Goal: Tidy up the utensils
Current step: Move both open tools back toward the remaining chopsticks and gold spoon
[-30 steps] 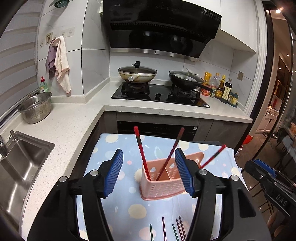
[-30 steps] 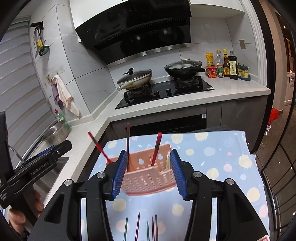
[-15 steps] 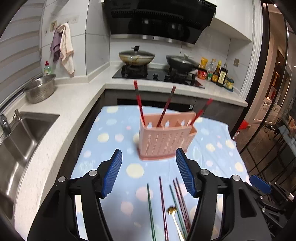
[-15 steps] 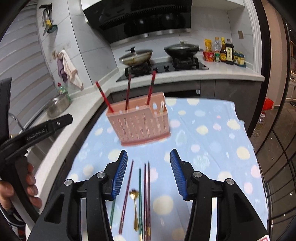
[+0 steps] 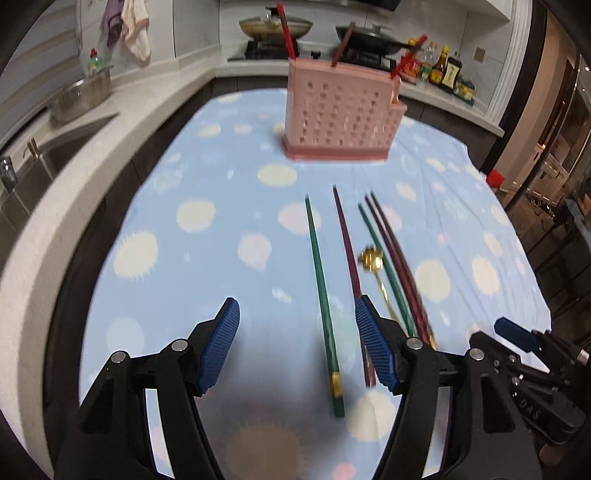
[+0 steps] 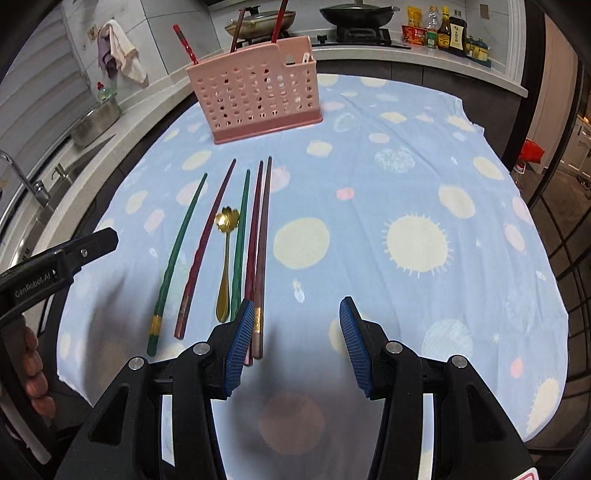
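Observation:
A pink perforated utensil holder (image 5: 341, 114) (image 6: 256, 98) stands at the far side of the blue dotted cloth, with three red chopsticks (image 6: 184, 40) upright in it. Several green and dark red chopsticks (image 5: 321, 291) (image 6: 258, 236) and a gold spoon (image 5: 375, 264) (image 6: 225, 254) lie in a row in front of it. My left gripper (image 5: 297, 345) is open above the near end of a green chopstick. My right gripper (image 6: 295, 339) is open and empty, just right of the row's near ends.
The cloth-covered table (image 6: 417, 240) has a white counter with a sink (image 5: 44, 166) and steel bowl (image 5: 79, 98) on its left. Pans (image 6: 354, 14) on a hob and sauce bottles (image 6: 443, 33) stand behind.
Both grippers have pulled back from the pink holder and dropped low over the near part of the cloth. The loose chopsticks and spoon now lie right in front of them.

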`<control>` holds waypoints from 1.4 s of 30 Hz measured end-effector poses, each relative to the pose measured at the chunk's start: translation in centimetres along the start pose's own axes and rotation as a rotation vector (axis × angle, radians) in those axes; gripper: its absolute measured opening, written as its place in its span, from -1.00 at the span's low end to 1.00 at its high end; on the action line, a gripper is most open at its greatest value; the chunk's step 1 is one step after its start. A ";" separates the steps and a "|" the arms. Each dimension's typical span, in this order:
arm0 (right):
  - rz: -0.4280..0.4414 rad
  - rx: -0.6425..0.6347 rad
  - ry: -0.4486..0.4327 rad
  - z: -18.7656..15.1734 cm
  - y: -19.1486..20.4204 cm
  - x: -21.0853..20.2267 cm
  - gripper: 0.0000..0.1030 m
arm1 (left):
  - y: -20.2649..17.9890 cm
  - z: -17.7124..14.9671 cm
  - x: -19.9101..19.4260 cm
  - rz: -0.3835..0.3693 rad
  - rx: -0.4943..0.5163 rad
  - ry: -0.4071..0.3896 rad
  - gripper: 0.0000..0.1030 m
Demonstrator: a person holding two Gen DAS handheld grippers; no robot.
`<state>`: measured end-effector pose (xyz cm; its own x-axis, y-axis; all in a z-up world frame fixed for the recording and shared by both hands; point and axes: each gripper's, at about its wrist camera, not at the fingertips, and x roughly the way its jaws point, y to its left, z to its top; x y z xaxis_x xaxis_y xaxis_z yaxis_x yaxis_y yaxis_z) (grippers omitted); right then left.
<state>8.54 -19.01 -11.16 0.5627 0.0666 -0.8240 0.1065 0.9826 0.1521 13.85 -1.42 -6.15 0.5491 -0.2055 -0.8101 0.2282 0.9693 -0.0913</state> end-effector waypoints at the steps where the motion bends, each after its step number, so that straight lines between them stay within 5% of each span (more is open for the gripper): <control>1: -0.002 -0.006 0.008 -0.3 0.1 0.3 -0.09 | 0.0 -0.7 0.2 -0.008 -0.001 0.013 0.20; 13: -0.001 -0.025 0.028 -1.6 0.9 1.0 -0.10 | -1.4 -4.8 2.2 -0.027 0.051 0.093 0.18; 25: -0.001 -0.030 0.042 -1.5 1.1 1.8 -0.27 | -0.2 -4.8 3.2 -0.022 0.039 0.101 -0.57; 42: 0.013 -0.053 0.066 -0.9 2.2 3.5 -0.60 | -0.3 -4.8 3.2 -0.016 0.049 0.097 -0.57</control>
<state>9.97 -16.43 -14.19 0.5085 0.0893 -0.8564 0.0548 0.9892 0.1357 11.69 -1.70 -11.55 0.4654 -0.2051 -0.8610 0.2766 0.9578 -0.0786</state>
